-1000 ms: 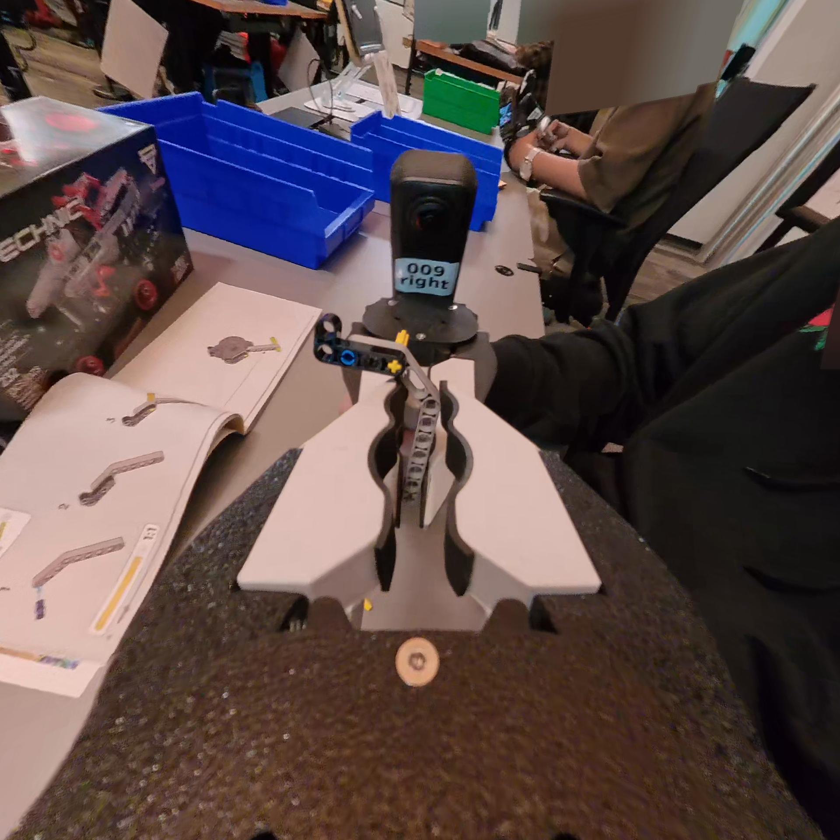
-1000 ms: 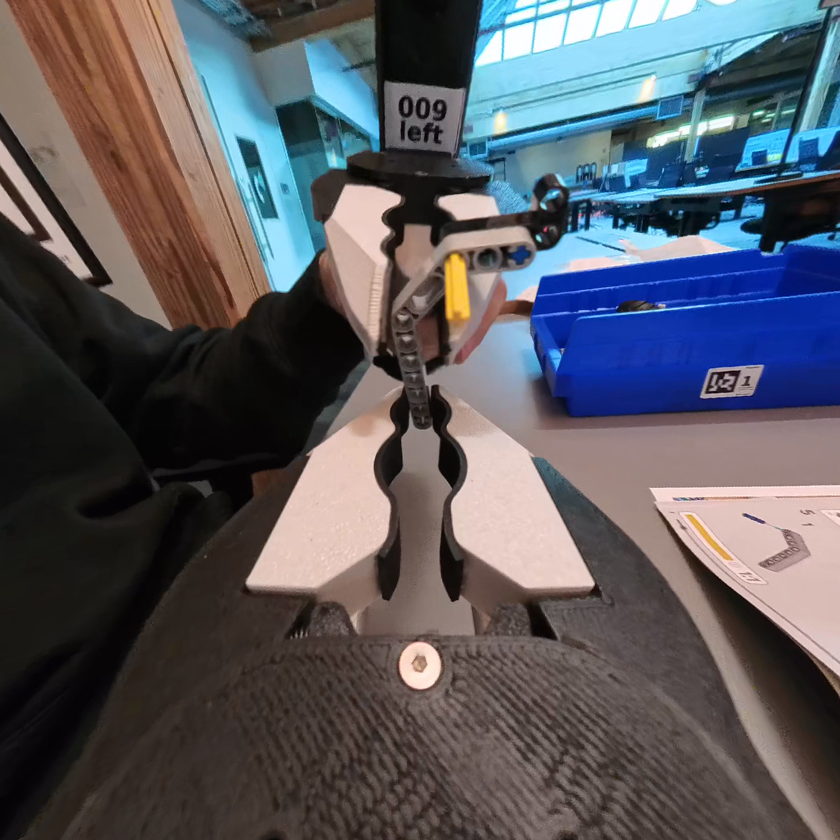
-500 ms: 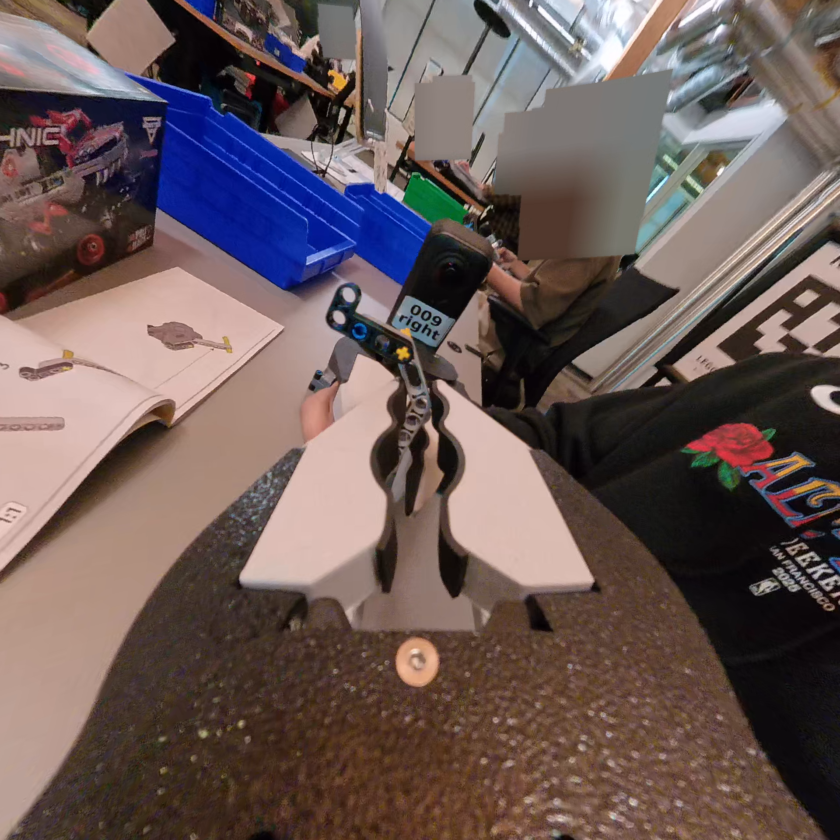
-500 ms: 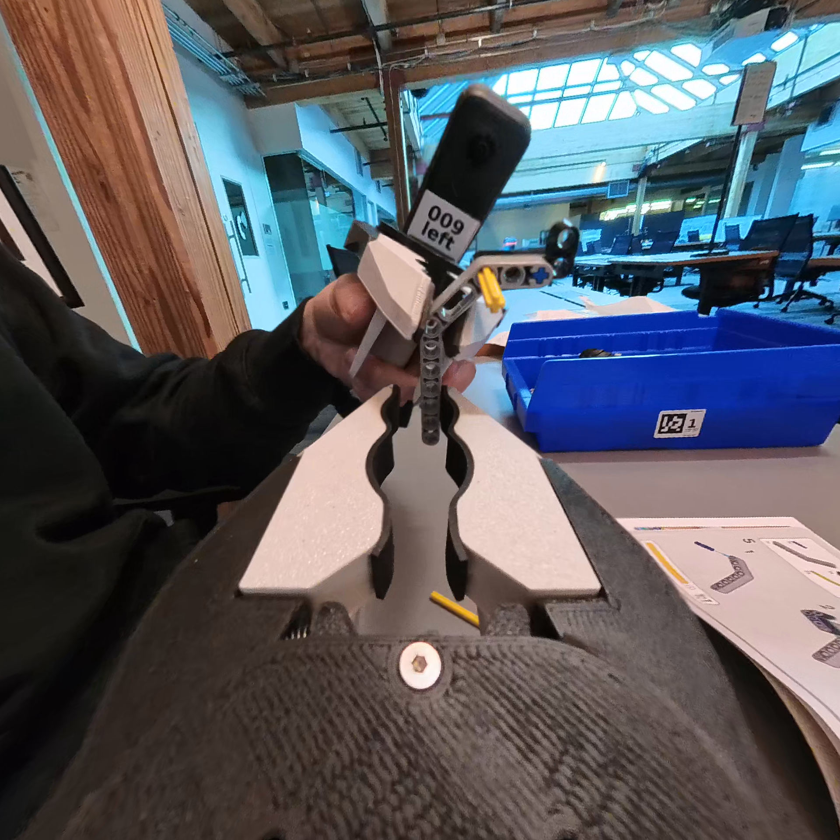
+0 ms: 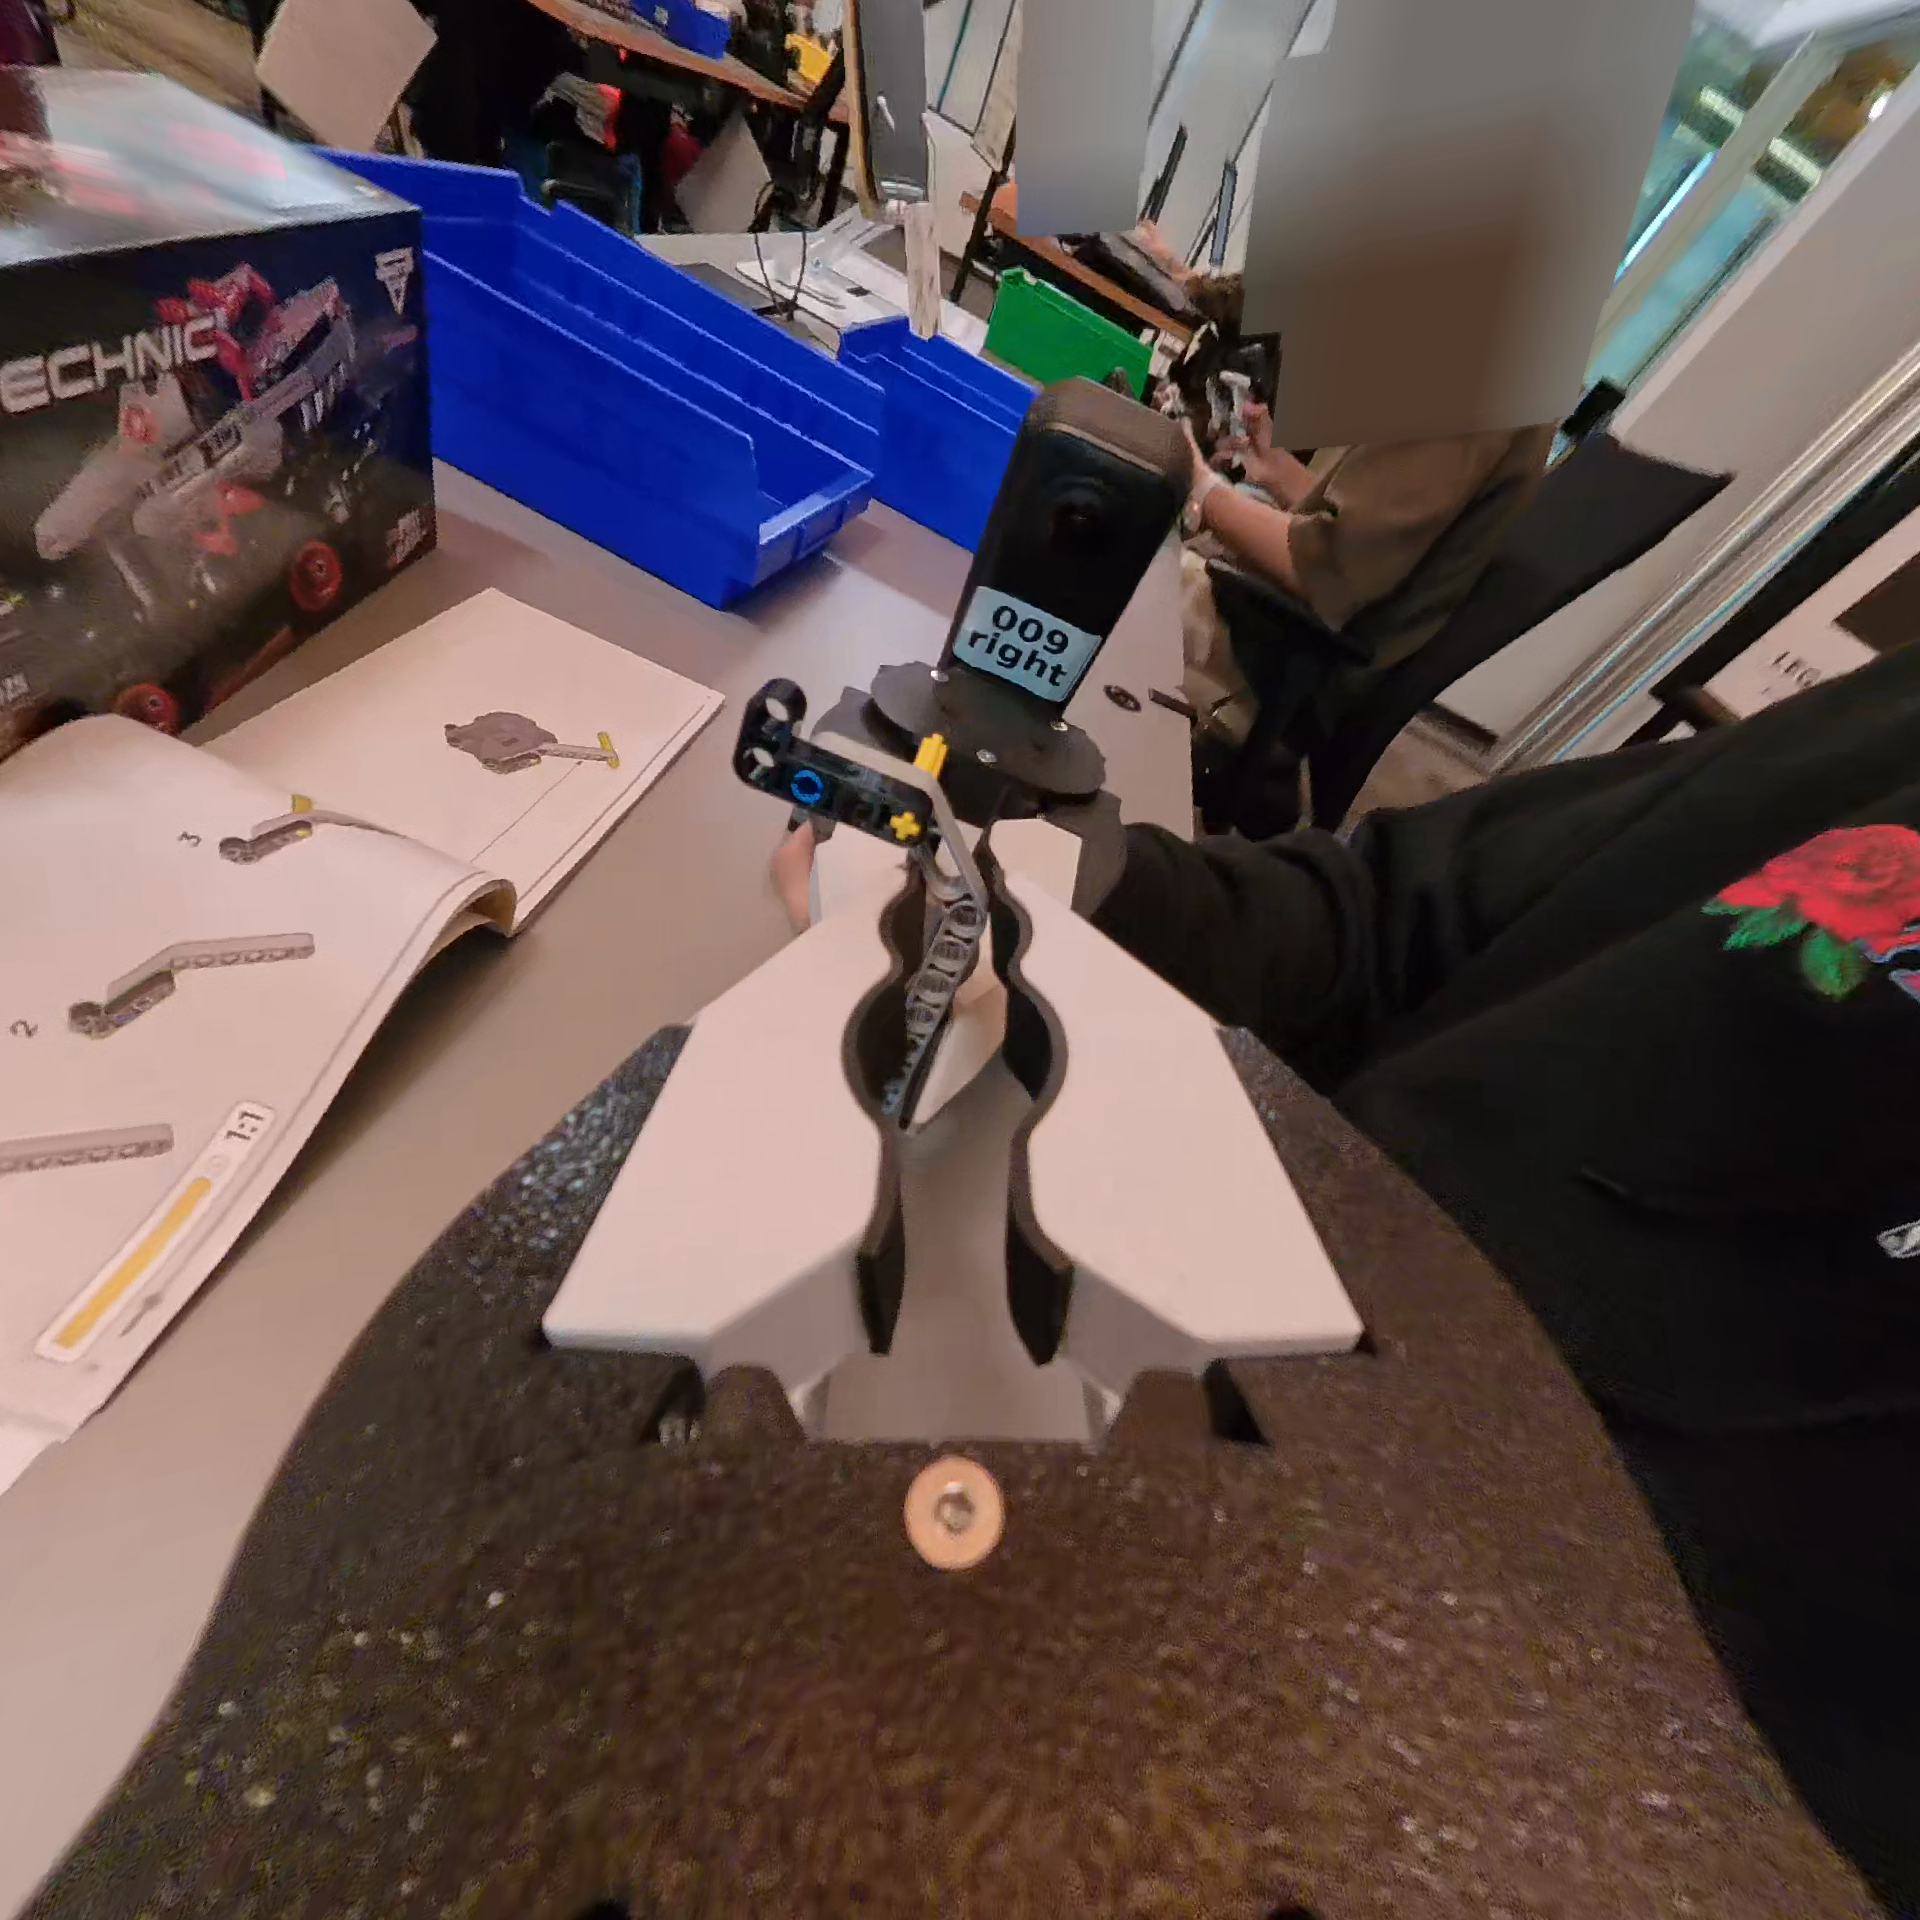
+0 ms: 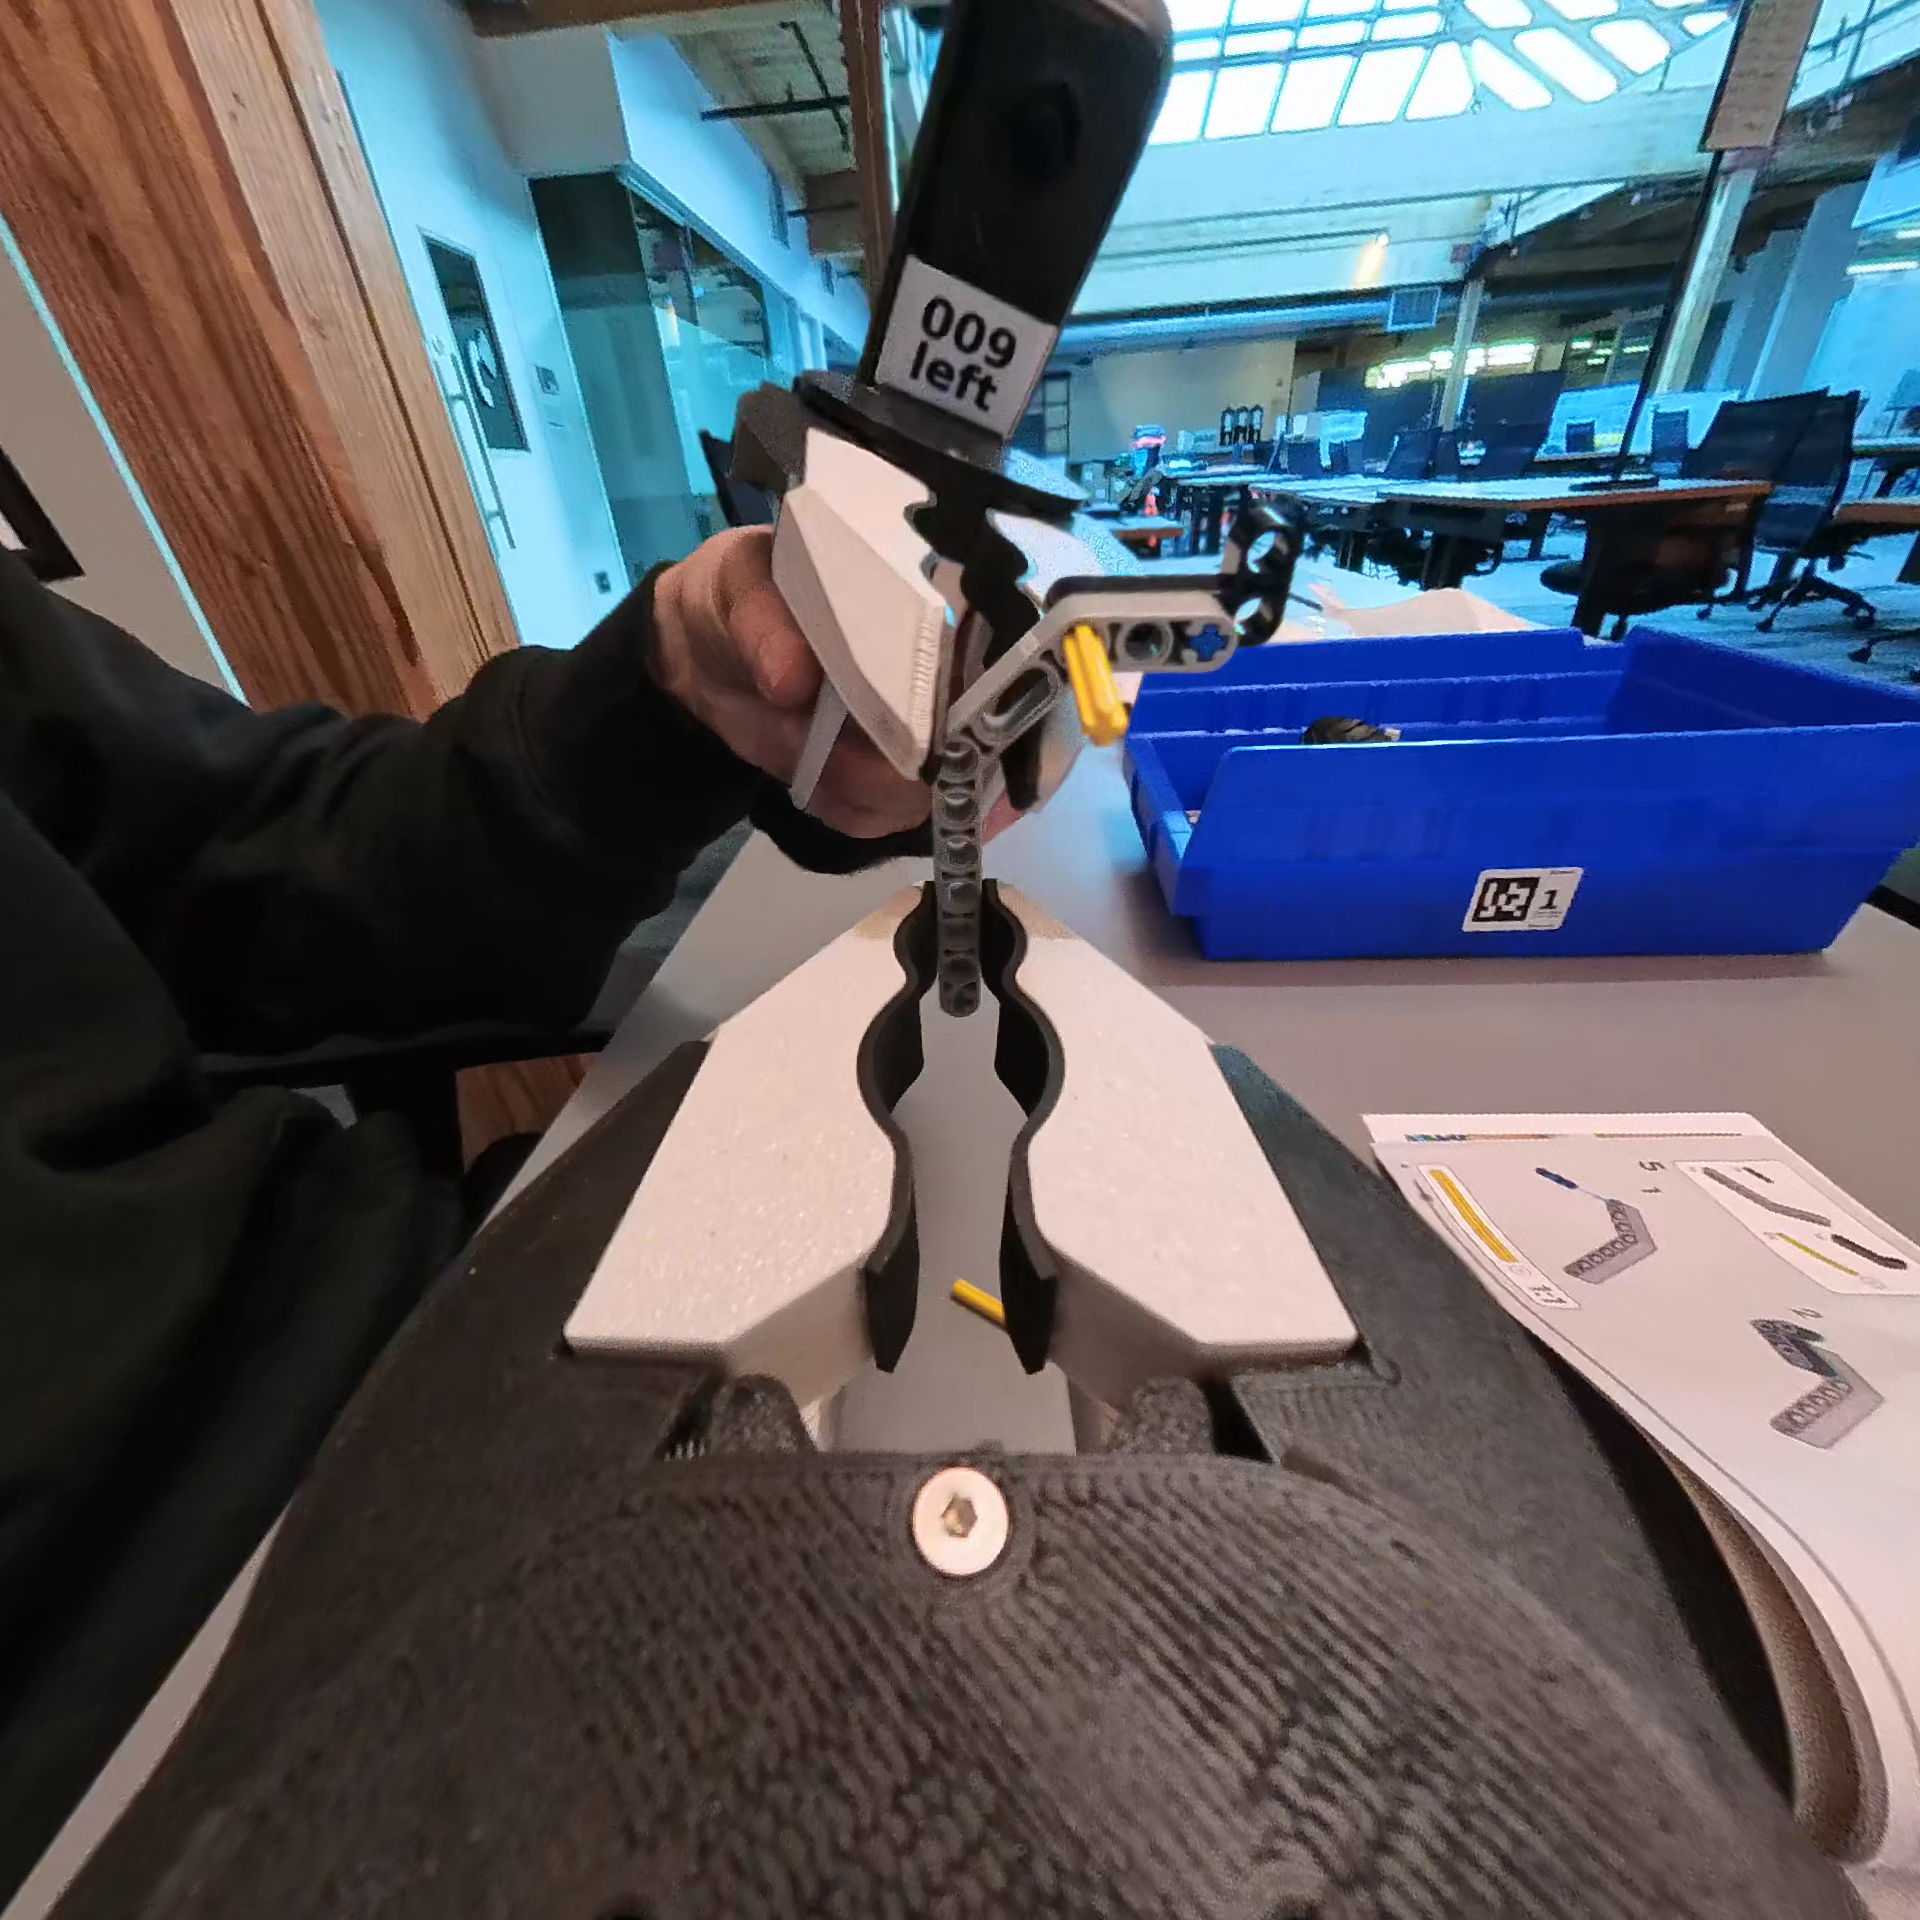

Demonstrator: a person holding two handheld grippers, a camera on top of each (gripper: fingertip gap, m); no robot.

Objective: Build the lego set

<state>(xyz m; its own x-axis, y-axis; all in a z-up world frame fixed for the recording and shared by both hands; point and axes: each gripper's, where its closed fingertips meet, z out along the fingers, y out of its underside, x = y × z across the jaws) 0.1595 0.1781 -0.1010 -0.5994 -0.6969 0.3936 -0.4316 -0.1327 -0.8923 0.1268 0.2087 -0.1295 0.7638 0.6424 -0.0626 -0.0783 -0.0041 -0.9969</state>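
Observation:
A lego assembly (image 5: 940,935) hangs in the air between my two grippers, which face each other. It is a bent grey beam with a black connector (image 5: 774,727), a blue pin and a yellow axle (image 6: 1091,681) at its upper end. My left gripper (image 5: 951,883) is shut on the beam's middle; it also shows in the right wrist view (image 6: 961,717). My right gripper (image 6: 958,899) is shut on the beam's lower end (image 6: 958,956). A loose yellow axle (image 6: 977,1304) lies on the grey table under the right gripper.
An open instruction booklet (image 5: 312,935) lies to the left, also seen in the right wrist view (image 6: 1662,1299). The set's box (image 5: 187,468) and blue bins (image 5: 644,416) (image 6: 1507,810) stand behind. A seated person (image 5: 1403,540) is at the far end. About 4 cm separates my left fingertips from my right. Between my right fingertips and the loose yellow axle (image 6: 977,1304) there is roughly 12 cm.
The left gripper tipped over to one side with the assembly and has come partly back upright. The beam stays between both grippers throughout.

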